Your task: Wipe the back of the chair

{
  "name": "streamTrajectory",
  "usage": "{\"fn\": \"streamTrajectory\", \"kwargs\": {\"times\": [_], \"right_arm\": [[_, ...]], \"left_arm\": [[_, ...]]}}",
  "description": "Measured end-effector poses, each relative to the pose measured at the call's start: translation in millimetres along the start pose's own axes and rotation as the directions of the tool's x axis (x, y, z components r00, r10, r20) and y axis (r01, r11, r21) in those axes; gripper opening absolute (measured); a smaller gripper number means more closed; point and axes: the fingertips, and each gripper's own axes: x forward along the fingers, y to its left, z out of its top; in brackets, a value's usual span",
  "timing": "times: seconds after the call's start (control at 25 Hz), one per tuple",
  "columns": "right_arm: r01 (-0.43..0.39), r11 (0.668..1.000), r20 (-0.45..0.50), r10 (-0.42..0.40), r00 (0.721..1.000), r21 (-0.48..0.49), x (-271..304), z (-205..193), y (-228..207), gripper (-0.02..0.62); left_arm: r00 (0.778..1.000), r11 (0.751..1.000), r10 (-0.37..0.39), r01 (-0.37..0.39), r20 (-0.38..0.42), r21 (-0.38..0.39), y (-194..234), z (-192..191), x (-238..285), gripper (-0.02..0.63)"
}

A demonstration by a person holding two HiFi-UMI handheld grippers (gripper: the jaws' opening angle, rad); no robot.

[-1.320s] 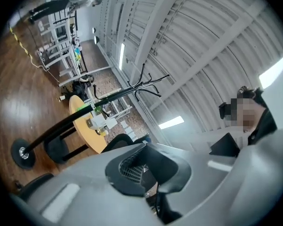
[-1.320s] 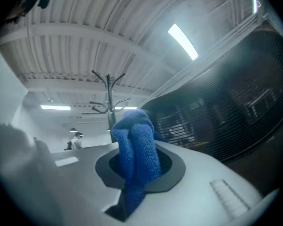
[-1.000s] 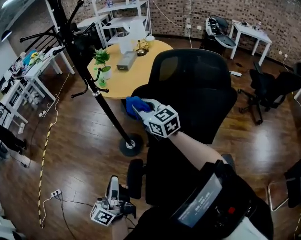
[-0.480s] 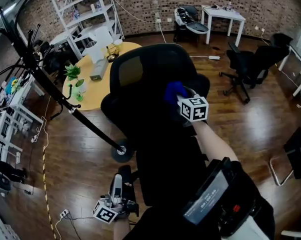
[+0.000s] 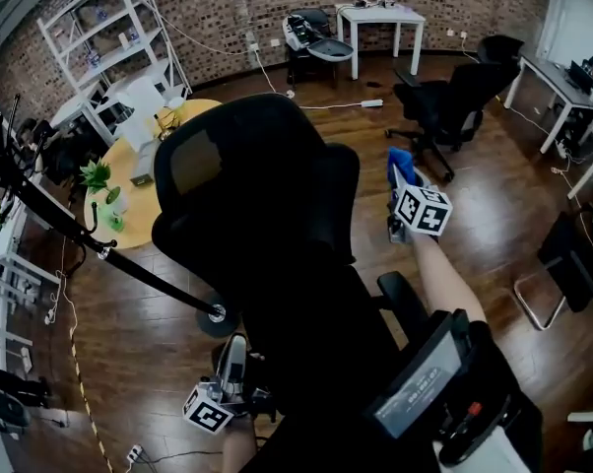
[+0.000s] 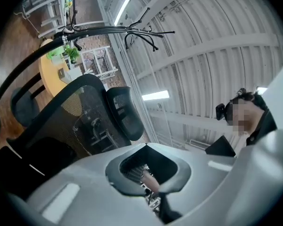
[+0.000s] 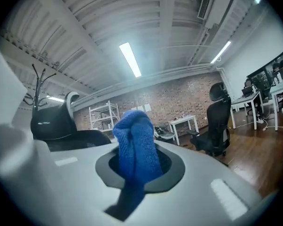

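Observation:
A black mesh office chair (image 5: 247, 195) fills the middle of the head view, its back turned toward me, with the headrest (image 5: 203, 161) at the upper left. My right gripper (image 5: 403, 180) hangs in the air off the chair's right edge, not touching it, shut on a blue cloth (image 5: 399, 159). In the right gripper view the blue cloth (image 7: 134, 140) bulges up out of the gripper (image 7: 134, 157). My left gripper (image 5: 231, 351) is held low by the chair's base, its jaws together and nothing in them. The left gripper view looks up at the chair (image 6: 85, 121).
A round yellow table (image 5: 129, 180) with a potted plant (image 5: 97, 175) stands left of the chair. A black coat rack pole (image 5: 80, 235) slants across in front of it. White shelving (image 5: 109, 28), a white table (image 5: 380, 16) and other black chairs (image 5: 444, 106) line the brick wall.
The right gripper with the blue cloth has swept across the chair back from its left side to past its right edge. The left gripper stays low by the base.

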Motion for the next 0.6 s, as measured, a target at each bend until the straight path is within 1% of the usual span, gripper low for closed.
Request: {"fn": "streamTrajectory", "kwargs": {"times": [0.08, 0.16, 0.24, 0.32, 0.48, 0.6], "right_arm": [[-0.020, 1.000, -0.004, 0.020, 1.000, 0.004, -0.3, -8.7, 14.2, 0.032], [-0.060, 0.998, -0.028, 0.060, 0.998, -0.003, 6.0, -25.6, 39.5, 0.032], [-0.120, 0.993, -0.067, 0.120, 0.991, -0.002, 15.7, -47.6, 73.6, 0.032], [-0.181, 0.983, -0.096, 0.182, 0.978, 0.021, 25.1, -68.1, 113.9, 0.032], [-0.254, 0.962, -0.068, 0.261, 0.963, 0.098, 32.5, -89.2, 182.5, 0.032], [-0.330, 0.933, -0.048, 0.340, 0.939, 0.144, 31.9, -103.9, 229.0, 0.032]], "left_arm": [[1.000, 1.000, 0.001, -0.001, 0.004, -0.003, -0.4, 1.7, 0.2, 0.006], [1.000, 1.000, 0.010, -0.010, 0.015, 0.000, -0.7, 5.1, -2.3, 0.006], [0.999, 1.000, 0.026, -0.026, 0.033, 0.007, -2.2, 10.3, -8.8, 0.006], [0.997, 0.999, 0.048, -0.049, 0.061, 0.016, -3.7, 19.0, -21.2, 0.006], [0.986, 0.993, 0.111, -0.116, 0.123, 0.034, -1.6, 36.3, -51.1, 0.006], [0.973, 0.985, 0.158, -0.167, 0.170, 0.039, 3.0, 45.1, -74.4, 0.006]]}}
